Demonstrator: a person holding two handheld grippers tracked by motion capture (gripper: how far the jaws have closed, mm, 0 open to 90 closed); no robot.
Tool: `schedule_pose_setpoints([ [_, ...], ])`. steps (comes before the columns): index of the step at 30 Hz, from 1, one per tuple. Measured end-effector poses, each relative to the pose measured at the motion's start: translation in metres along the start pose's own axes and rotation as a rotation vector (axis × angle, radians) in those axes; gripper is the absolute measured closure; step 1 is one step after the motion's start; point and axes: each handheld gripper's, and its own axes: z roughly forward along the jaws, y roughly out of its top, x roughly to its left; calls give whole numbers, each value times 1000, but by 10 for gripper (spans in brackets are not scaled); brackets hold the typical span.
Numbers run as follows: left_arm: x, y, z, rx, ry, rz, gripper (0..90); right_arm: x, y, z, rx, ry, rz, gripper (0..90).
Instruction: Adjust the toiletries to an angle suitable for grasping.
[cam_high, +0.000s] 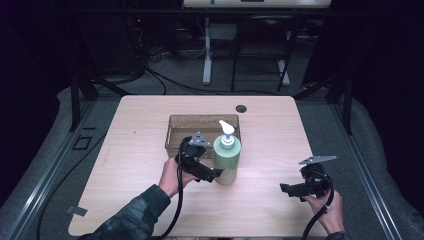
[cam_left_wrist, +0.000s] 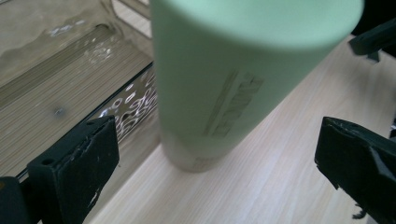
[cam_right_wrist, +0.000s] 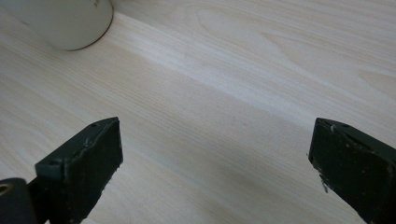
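A pale green pump bottle (cam_high: 227, 159) with a white pump head stands upright on the wooden table (cam_high: 135, 145), just in front of a clear plastic bin (cam_high: 180, 131). My left gripper (cam_high: 214, 173) is open at the bottle's lower left side. In the left gripper view the bottle (cam_left_wrist: 224, 88) stands between and just beyond the spread jaws, the bin (cam_left_wrist: 60, 79) to its left. My right gripper (cam_high: 286, 189) is open low over the table's front right, its jaws pointing left, nothing between them. The right gripper view catches the bottle's base (cam_right_wrist: 65, 21) at top left.
A dark cable hole (cam_high: 241, 108) sits near the table's far edge. Beyond the table stand desk legs (cam_high: 207, 55) and floor cables (cam_high: 165, 82). Bare wood (cam_right_wrist: 224, 93) lies between the two grippers.
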Motion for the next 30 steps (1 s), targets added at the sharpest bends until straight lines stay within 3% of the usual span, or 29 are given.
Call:
schedule_pose_setpoints([
  [10,-7,21,5,-50,8,19,6,-1,0,-2,-5,-5,0,22],
  [14,-9,30,7,-75,13,27,48,-2,0,-3,-15,-6,-2,23],
  [20,-11,37,11,-74,27,47,108,-2,0,-4,-15,-12,3,25],
  [30,-10,37,9,-62,20,68,116,-3,0,-4,-21,-9,0,32],
])
